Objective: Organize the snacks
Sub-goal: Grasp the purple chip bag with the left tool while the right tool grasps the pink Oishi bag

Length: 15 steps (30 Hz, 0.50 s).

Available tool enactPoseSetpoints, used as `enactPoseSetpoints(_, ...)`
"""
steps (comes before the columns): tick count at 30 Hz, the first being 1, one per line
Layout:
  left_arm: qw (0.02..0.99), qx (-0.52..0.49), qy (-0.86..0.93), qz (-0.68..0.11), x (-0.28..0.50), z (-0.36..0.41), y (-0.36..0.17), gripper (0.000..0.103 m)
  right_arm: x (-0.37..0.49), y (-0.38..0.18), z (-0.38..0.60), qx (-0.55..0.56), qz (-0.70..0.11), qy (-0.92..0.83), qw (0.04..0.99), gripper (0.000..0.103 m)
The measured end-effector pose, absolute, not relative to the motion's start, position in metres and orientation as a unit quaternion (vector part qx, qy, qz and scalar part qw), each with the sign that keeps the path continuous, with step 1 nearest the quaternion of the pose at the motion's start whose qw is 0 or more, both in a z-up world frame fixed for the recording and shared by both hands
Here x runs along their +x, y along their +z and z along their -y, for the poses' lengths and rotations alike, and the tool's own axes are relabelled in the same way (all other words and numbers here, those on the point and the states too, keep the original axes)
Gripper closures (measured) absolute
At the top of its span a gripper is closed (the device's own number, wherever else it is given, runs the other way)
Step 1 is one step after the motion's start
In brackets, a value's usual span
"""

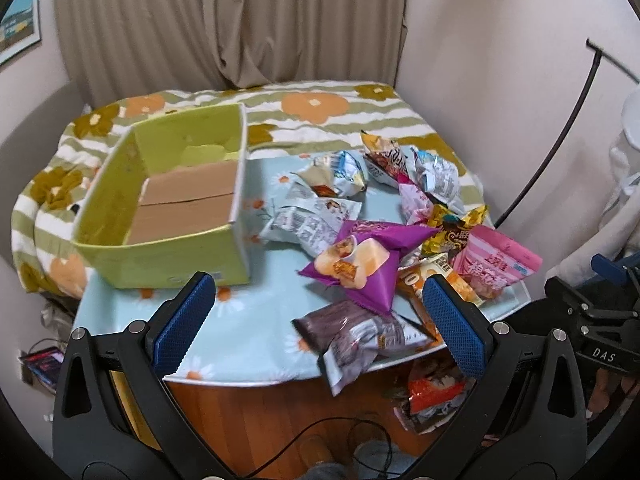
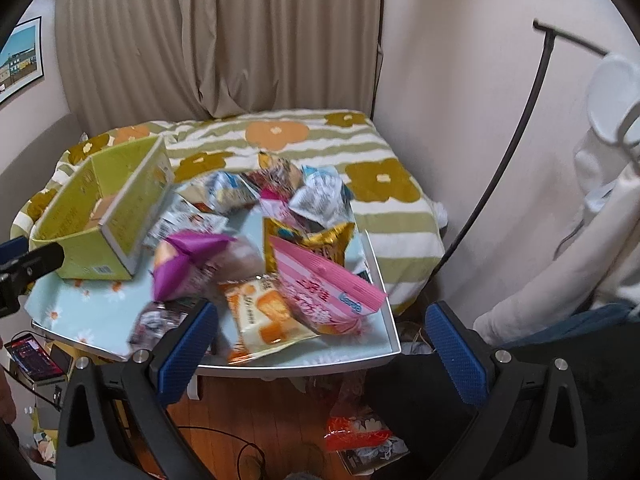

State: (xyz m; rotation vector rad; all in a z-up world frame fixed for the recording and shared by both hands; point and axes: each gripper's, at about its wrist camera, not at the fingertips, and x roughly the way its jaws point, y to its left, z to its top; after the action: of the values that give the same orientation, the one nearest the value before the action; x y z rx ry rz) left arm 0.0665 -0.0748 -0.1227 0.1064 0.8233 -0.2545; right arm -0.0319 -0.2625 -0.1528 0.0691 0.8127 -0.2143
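Both jaws are standing wide apart and gripping nothing: left gripper (image 1: 316,316) is hovering near the front edge of the table (image 1: 256,344), right gripper (image 2: 320,344) is hanging off the near right corner, blue pads (image 2: 184,352) bare. Snacks are sitting in a loose heap on the right half of the table: purple packet (image 1: 372,264) on top in front, pink bag (image 1: 496,268) to its right, gold packet (image 1: 456,228) behind, white wrappers (image 1: 308,220) toward the box, brown packet (image 1: 352,336) overhanging the front edge. Green box (image 1: 176,208) is sitting on the left side, open top, cardboard floor showing, empty, likely the place the snacks are going. One orange packet (image 2: 356,432) is lying on the floor under the table. Nothing sorted yet by the look of it; both grippers seem to be lining up for a first pick, purple or brown packet being nearest. Loose crinkly bags are likely slipping or dragging neighbours when pulled.
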Motion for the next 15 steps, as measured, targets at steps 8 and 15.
enactPoseSetpoints(8,0.885,0.107,-0.145,-0.430,0.107,0.136,-0.177,0.000,0.001,-0.210,0.296,0.032,-0.436,-0.067,0.897,0.000)
enactPoseSetpoints(15,0.864,0.166,-0.154,-0.450,0.140,0.161,-0.216,0.000,0.027,-0.247,0.309,0.019,-0.449,-0.020,0.893,0.000)
